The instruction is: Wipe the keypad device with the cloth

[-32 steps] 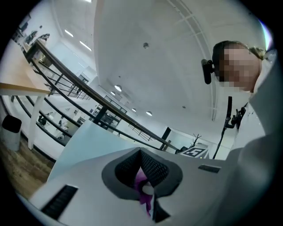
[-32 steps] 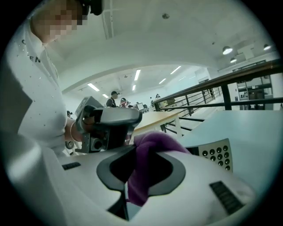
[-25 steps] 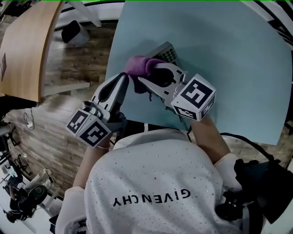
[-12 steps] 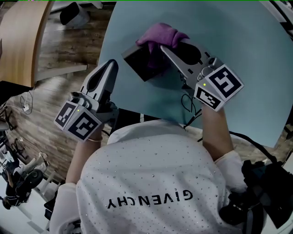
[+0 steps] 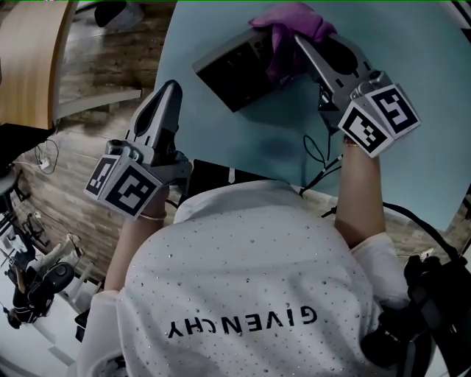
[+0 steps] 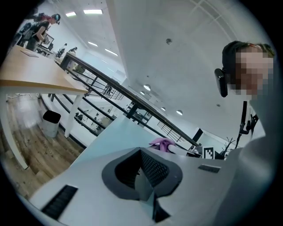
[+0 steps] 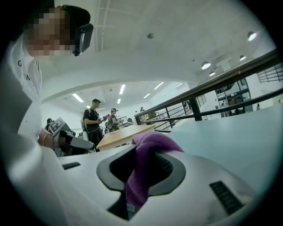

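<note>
The right gripper (image 5: pixel 298 40) has slid the purple cloth (image 5: pixel 291 18), pinched in its jaws, to the keypad device's (image 5: pixel 232 70) far end on the pale blue table (image 5: pixel 412 44). The left gripper (image 5: pixel 168 92), jaws together and empty, hangs at the table's edge beside wooden floor (image 5: pixel 96 81).

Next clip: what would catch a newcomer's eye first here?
The purple cloth pinched in the right tool, at the far edge of the dark keypad device on the pale blue table. The left tool hangs shut and empty off the table's left edge, over wooden floor.
</note>
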Demonstrator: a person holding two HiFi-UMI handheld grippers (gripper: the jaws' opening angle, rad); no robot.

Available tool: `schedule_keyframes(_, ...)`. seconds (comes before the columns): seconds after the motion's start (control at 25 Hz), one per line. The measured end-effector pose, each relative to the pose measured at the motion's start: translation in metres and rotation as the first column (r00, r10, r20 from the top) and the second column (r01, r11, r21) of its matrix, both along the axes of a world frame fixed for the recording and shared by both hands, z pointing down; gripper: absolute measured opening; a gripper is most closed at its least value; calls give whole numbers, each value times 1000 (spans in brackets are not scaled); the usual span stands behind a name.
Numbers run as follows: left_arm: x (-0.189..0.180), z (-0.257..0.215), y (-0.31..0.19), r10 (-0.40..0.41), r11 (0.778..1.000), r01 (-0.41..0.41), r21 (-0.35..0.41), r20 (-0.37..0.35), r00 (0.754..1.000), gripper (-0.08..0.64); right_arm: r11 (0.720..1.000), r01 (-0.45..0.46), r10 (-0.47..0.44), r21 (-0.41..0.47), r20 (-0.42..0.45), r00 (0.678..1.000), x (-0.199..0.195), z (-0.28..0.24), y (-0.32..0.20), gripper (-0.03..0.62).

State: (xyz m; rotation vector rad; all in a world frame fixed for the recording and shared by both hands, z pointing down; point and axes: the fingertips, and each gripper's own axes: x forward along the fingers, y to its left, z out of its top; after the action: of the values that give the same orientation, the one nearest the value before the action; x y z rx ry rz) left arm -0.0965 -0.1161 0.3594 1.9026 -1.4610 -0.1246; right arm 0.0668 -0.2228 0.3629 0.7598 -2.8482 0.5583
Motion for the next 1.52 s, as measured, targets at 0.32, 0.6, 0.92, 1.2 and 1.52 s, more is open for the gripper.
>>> schedule_keyframes(0.32, -3, -2, 0, -26, 1000, 26, 14, 13, 1000, 0, 931, 333, -344, 151, 52, 937, -40, -43, 66, 71)
schedule_keyframes(0.6, 8, -7, -2, 2, 1000, -3, 16, 11, 1000, 0, 843, 534, -537, 71, 43, 842, -97, -23, 136, 71)
schedule_keyframes(0.92, 13, -6, -1, 57, 998, -58, 15, 35, 998, 0, 910, 413, -414, -15, -29, 910, -106, 8, 122, 71)
schedule_keyframes(1.2, 14, -3, 0, 46, 999, -46, 7, 28, 999, 0, 945, 325, -325, -19, -13, 945, -82, 7, 101, 71)
schedule_keyframes(1.52, 12, 1, 0, 43, 999, -43, 14, 15, 999, 0, 978, 208, -208, 6, -21, 978, -61, 10, 74, 71)
